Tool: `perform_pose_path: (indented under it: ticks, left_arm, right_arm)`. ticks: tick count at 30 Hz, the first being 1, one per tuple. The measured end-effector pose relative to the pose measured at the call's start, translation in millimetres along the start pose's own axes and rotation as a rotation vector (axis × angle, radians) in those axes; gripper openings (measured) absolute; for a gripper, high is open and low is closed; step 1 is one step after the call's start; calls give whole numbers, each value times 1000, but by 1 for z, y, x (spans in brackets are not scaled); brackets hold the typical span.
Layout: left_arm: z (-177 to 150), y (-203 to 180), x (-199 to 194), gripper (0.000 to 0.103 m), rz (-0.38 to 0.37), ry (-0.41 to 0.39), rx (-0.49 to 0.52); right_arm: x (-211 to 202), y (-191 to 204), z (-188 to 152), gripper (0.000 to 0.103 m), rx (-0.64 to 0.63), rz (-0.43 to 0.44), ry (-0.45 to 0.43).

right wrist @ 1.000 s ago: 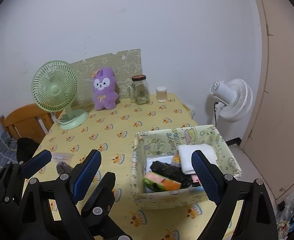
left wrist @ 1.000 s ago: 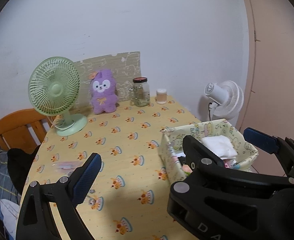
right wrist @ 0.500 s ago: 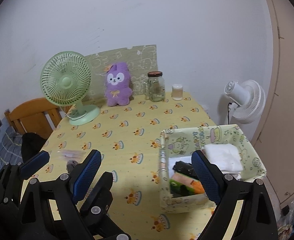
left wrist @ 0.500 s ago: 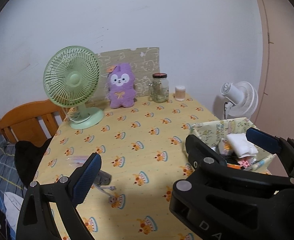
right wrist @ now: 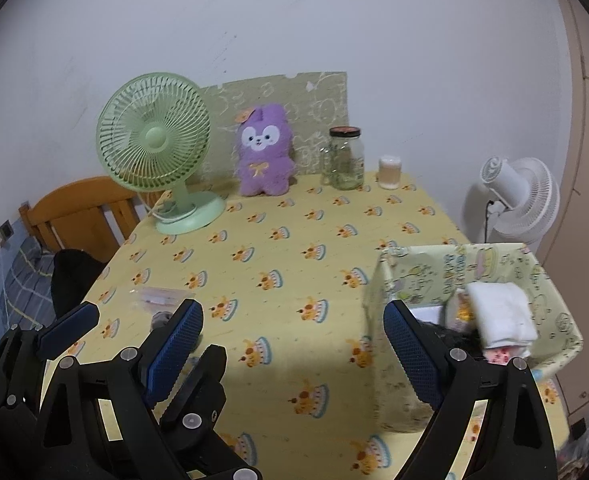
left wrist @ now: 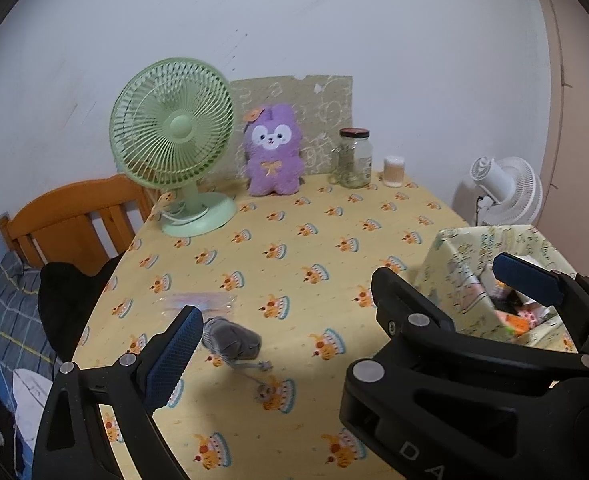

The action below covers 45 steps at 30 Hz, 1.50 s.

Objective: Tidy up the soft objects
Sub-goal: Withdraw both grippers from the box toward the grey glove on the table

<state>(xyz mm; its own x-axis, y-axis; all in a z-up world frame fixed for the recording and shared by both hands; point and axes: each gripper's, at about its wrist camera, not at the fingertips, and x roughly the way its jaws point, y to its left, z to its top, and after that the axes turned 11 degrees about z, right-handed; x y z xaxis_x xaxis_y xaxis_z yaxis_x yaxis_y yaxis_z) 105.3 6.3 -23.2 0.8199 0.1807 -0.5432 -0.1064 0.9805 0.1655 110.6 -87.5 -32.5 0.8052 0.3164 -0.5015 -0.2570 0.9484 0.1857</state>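
Now the grey soft toy (left wrist: 230, 338) lies near the table's (left wrist: 294, 248) left edge, just beside a clear plastic bag (left wrist: 202, 303); a second ago it was out of the left view. Left gripper (left wrist: 346, 312) hovers over it, jaws wide, empty. Right gripper (right wrist: 294, 344) is likewise spread, holding nothing. At the right edge, the fabric basket (right wrist: 434, 268) holds a white cloth (right wrist: 502, 316) and has shifted rightward in both views.

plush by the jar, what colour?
Purple plush with a white face and orange bow; clearest in left wrist view.
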Motion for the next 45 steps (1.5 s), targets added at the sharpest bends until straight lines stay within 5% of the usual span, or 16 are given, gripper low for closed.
perform_pose_path:
  ticks: [19, 35, 45]
  left_arm:
    - [-21, 50, 53, 98, 73, 111, -35]
    - [-31, 48, 112, 97, 45, 234, -63]
    - [-34, 46, 134, 87, 52, 271, -65]
  right_arm:
    - [66, 41, -13, 94, -50, 99, 98]
    - [119, 30, -19, 94, -41, 70, 186]
    - [140, 23, -22, 94, -33, 58, 224]
